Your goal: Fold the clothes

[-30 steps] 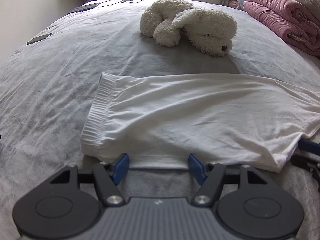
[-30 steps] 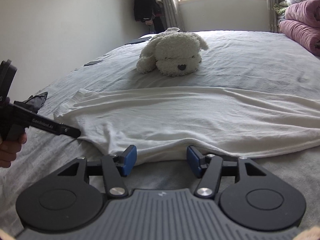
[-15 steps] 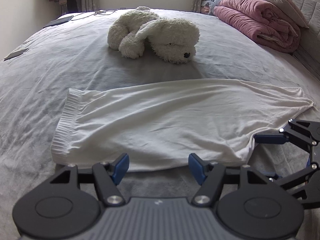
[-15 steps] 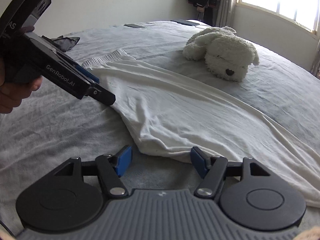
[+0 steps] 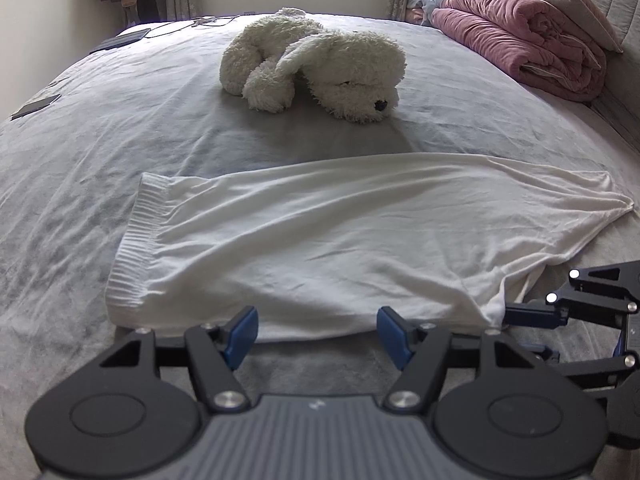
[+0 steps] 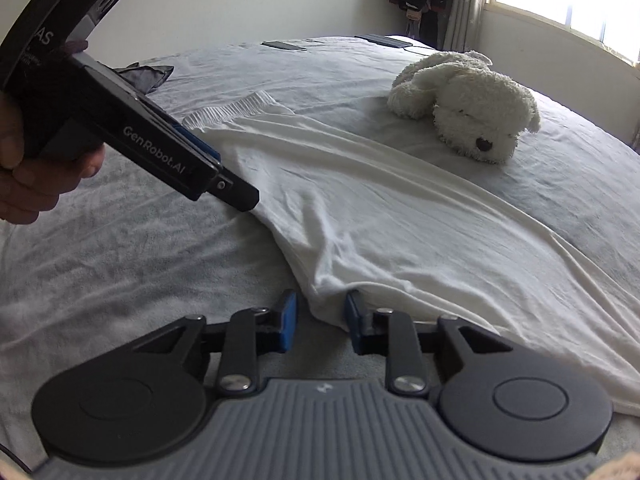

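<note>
A white garment [image 5: 320, 248] lies flat across a grey bed [image 5: 80, 200], its ribbed waistband at one end. The left claw [image 5: 318, 330] hovers at the garment's near edge with its jaws spread wide and nothing between them. The right claw [image 6: 318, 320] has just been closing, and its blue pads [image 6: 289, 320] now stand narrowly apart around a bunched corner of the cloth. A white stuffed dog [image 5: 316, 66] rests farther up the bed, well apart from the garment. A rolled pink quilt [image 5: 520, 36] sits near the headboard.
</note>
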A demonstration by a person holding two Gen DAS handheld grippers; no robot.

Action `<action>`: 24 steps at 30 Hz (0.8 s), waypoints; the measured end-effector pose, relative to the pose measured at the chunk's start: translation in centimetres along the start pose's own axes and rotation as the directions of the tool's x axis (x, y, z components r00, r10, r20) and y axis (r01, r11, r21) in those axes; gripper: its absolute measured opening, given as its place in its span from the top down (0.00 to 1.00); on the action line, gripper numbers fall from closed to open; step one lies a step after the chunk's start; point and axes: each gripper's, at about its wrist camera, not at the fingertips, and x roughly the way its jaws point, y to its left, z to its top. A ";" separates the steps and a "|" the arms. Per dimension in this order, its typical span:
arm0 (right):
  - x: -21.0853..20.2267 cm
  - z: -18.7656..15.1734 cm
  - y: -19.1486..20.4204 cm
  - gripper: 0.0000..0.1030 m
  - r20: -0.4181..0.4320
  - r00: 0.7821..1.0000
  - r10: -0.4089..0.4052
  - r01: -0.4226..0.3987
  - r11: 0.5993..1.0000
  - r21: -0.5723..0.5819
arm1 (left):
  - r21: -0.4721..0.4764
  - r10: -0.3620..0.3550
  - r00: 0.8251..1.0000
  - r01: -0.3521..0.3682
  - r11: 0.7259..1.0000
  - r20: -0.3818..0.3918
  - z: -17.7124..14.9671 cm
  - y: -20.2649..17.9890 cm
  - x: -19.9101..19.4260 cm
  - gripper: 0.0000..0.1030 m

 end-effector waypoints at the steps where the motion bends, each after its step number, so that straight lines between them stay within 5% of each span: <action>1: 0.1 0.0 0.1 0.76 0.003 1.000 -0.001 0.001 1.000 0.006 | -0.001 -0.002 1.000 0.002 1.000 0.001 0.0 0.0 0.0 0.35; 4: 0.4 0.2 0.2 0.77 0.021 1.000 0.006 -0.007 1.000 0.023 | 0.000 -0.003 1.000 0.003 1.000 0.004 0.0 0.1 -0.1 0.35; 7: 0.1 0.2 0.6 0.95 0.044 0.999 0.011 -0.011 1.000 0.013 | -0.006 0.005 1.000 -0.005 1.000 0.003 0.1 0.3 -0.1 0.35; 16: -0.9 -0.6 1.9 0.96 0.073 0.995 -0.074 0.069 0.995 0.068 | 0.036 0.050 0.999 -0.050 0.998 0.008 0.0 -0.1 -0.1 0.35; 24: -1.0 -0.7 1.4 0.88 0.086 0.996 -0.032 0.023 0.994 0.103 | 0.034 0.052 0.999 -0.052 0.998 0.005 0.1 0.0 0.0 0.35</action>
